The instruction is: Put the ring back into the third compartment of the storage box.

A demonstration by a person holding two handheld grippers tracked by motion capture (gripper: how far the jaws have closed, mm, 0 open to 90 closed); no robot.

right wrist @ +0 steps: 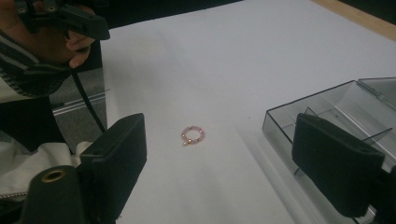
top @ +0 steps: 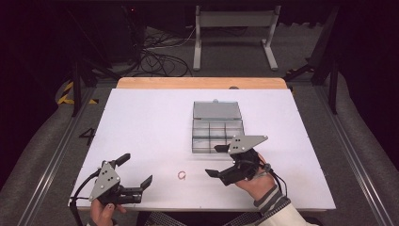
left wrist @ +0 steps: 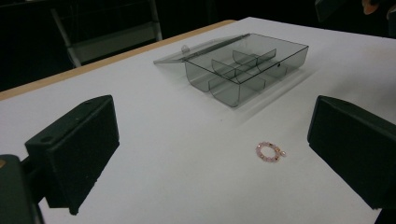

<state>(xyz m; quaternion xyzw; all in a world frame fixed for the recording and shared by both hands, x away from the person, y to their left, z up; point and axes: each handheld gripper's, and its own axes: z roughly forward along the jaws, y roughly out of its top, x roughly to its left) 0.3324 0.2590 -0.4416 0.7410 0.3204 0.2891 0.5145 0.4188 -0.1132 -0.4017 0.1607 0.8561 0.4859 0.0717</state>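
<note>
Both grippers sit at the near table edge, jaws spread wide, nothing held. Ring (top: 181, 175) lies flat on the white table (top: 141, 122), near side of the open box (top: 218, 136), well apart from it. Right gripper (top: 217, 161) is nearer the ring, jaws just beside it; left gripper (top: 136, 170) is farther off. Ring is round: no long axis. Judgement: right hand's pick.

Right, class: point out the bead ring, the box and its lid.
bead ring (left wrist: 270, 151), left gripper view, on the beaded loop's near edge.
box (left wrist: 243, 86), left gripper view, on its near front wall.
lid (top: 217, 110), high view, on the middle of the opened lid lying flat.
</note>
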